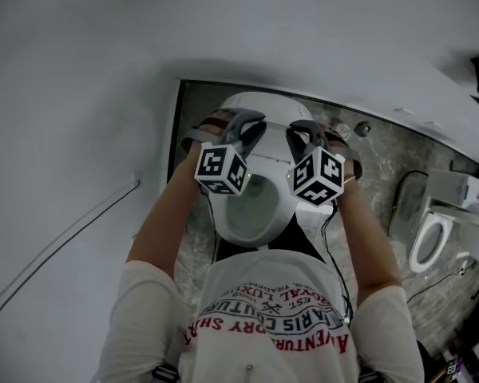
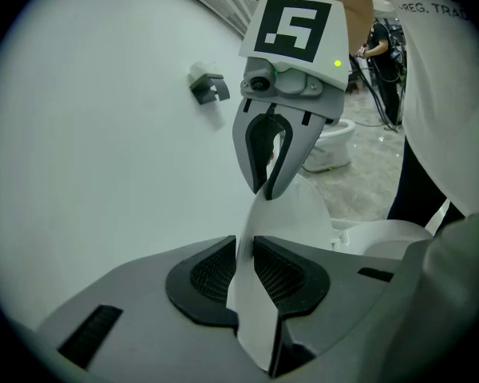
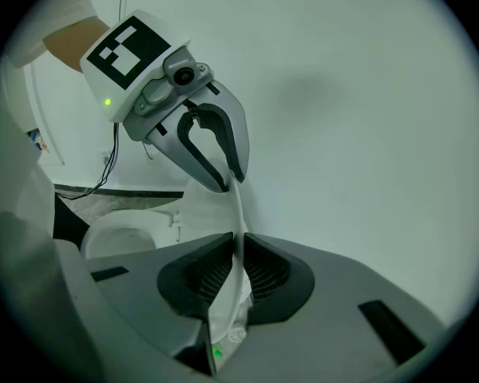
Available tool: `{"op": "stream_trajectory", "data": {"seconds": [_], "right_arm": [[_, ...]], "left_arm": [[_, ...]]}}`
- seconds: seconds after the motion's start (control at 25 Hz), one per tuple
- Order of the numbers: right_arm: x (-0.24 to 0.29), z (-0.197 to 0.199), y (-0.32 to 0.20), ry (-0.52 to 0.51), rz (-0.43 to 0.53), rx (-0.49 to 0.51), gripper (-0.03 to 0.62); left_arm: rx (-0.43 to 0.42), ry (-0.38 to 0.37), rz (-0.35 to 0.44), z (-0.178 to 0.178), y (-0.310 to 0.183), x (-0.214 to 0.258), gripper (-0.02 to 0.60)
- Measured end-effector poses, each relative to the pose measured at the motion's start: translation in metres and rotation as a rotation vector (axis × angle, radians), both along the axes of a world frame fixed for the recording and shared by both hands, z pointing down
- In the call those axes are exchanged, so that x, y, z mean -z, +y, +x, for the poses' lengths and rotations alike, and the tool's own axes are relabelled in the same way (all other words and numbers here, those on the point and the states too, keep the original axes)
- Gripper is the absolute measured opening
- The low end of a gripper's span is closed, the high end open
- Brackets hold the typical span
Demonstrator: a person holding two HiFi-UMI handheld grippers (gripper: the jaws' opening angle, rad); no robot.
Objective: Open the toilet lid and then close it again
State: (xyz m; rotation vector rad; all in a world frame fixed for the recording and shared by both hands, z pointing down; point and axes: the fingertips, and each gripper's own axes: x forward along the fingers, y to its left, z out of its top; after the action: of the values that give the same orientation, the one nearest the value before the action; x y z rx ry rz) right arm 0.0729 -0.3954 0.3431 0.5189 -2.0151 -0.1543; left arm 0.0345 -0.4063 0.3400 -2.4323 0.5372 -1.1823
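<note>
The white toilet lid (image 1: 259, 106) stands raised against the wall, above the open bowl (image 1: 247, 210). Both grippers hold its top edge from the front. My left gripper (image 1: 241, 126) is on the lid's left part and my right gripper (image 1: 303, 134) on its right part. In the left gripper view, the lid's thin edge (image 2: 291, 206) fills the gap of the left gripper (image 2: 245, 250), and the right gripper (image 2: 270, 186) clamps it further along. In the right gripper view, the lid (image 3: 238, 214) runs between the jaws of the right gripper (image 3: 239, 250), with the left gripper (image 3: 231, 183) beyond. The seat (image 3: 124, 234) lies down.
A plain white wall stands right behind the lid, with a grey bracket (image 2: 209, 88) on it. A second toilet (image 1: 435, 242) sits to the right on the marbled floor. A cable (image 1: 64, 242) runs along the left wall. The person's body stands close over the bowl.
</note>
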Motion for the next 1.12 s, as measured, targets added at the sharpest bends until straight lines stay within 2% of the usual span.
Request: {"op": "stream_trajectory", "data": {"seconds": [0.16, 0.32, 0.4, 0.52, 0.68, 0.8, 0.88, 0.96, 1.12], "right_arm": [[0.0, 0.001, 0.004, 0.018, 0.03, 0.013, 0.032], [0.005, 0.003, 0.012, 0.023, 0.042, 0.01, 0.034], [0.012, 0.004, 0.017, 0.014, 0.043, -0.008, 0.034], [0.034, 0.002, 0.024, -0.039, 0.076, -0.051, 0.032], [0.071, 0.001, 0.037, -0.159, 0.106, -0.158, 0.032], [0.095, 0.006, 0.054, -0.25, 0.134, -0.268, 0.032], [0.108, 0.008, 0.07, -0.32, 0.145, -0.345, 0.032], [0.121, 0.009, 0.087, -0.396, 0.161, -0.419, 0.032], [0.143, 0.005, 0.128, -0.494, 0.196, -0.53, 0.031]], "left_arm": [[0.027, -0.005, 0.008, 0.001, 0.003, 0.003, 0.075], [-0.016, -0.036, -0.005, 0.003, 0.011, 0.011, 0.092], [-0.024, -0.021, -0.01, 0.004, 0.015, 0.02, 0.109], [0.01, 0.085, -0.015, 0.004, 0.021, 0.049, 0.112], [0.07, 0.181, 0.007, -0.004, 0.038, 0.078, 0.106], [0.159, 0.314, -0.01, -0.013, 0.059, 0.097, 0.059], [0.199, 0.41, -0.055, -0.017, 0.078, 0.107, 0.021], [0.225, 0.508, -0.098, -0.021, 0.097, 0.12, 0.009], [0.296, 0.663, -0.12, -0.033, 0.131, 0.149, 0.008]]}}
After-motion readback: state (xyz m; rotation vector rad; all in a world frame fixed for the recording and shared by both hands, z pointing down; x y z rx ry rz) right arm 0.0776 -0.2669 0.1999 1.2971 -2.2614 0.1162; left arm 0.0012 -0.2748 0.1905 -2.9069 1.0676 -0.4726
